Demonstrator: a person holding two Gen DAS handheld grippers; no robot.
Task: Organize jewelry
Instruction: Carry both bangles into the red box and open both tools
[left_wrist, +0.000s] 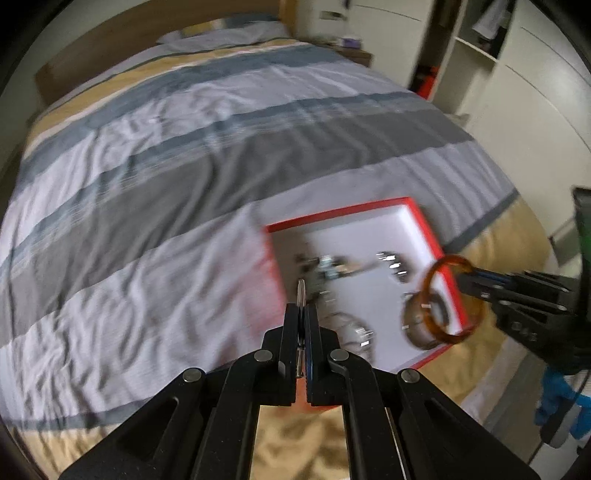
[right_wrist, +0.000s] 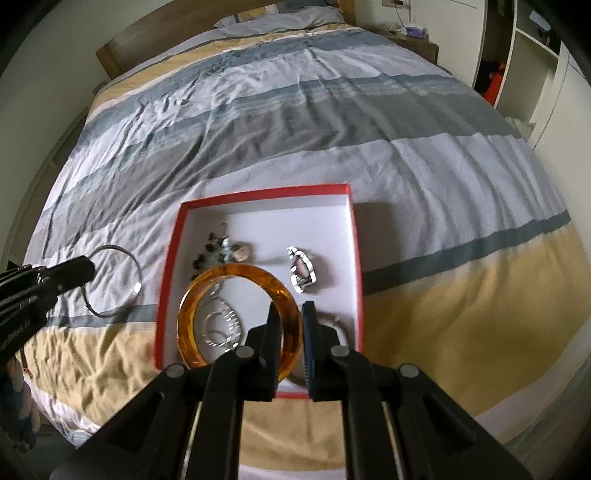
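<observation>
Home bedroom: striped bed (right_wrist: 295, 110), wardrobe (left_wrist: 517, 92)

Bedroom interior. A wide bed (right_wrist: 295, 122) under a crumpled duvet striped grey, white and tan; wooden headboard (right_wrist: 155, 33) at the far wall, pillow (right_wrist: 280, 18) beside it. Wooden nightstand (right_wrist: 419, 44) right of the bed. White open-shelved wardrobe (right_wrist: 532, 74) beyond. Soft, even light.

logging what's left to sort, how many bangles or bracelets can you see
3, though blur may hide more. The amber bangle is gripped by the right gripper over the red box. A thin silver bangle is held by the left gripper. A wide clear bangle lies in the box.
</observation>
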